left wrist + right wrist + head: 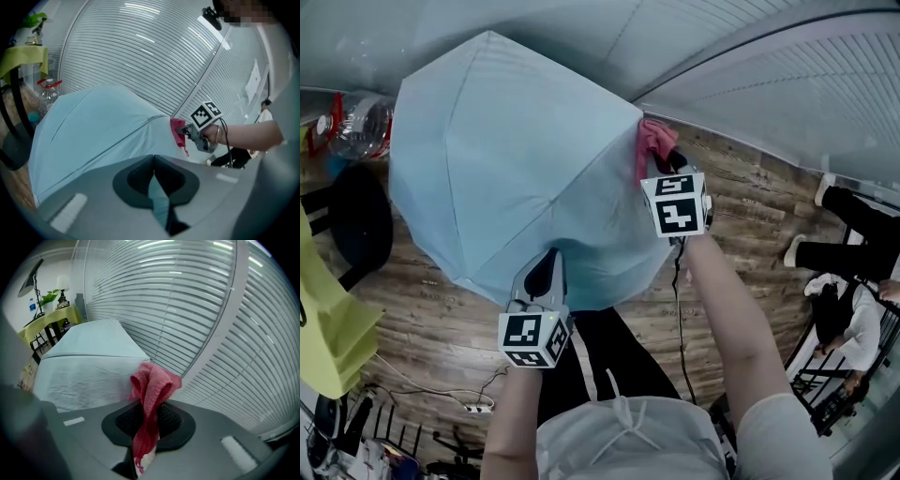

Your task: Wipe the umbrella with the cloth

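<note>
Wood-plank floor (750, 202), slatted white blinds (825, 84), yellow-green table (328, 319).

The umbrella (516, 169) hides whatever lies under its canopy in the head view and covers one end of the plastic bottle (358, 127) behind it, the cloth (152, 390) disappears downward between the right gripper (147, 416) fingers (177, 422), and the left edge cuts off the yellow-green counter (328, 328).

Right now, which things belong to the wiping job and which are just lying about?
In the job: umbrella, held at its edge by the left gripper; pink cloth in the right gripper.
Lying about: plastic bottle, power strip, yellow-green table.
</note>
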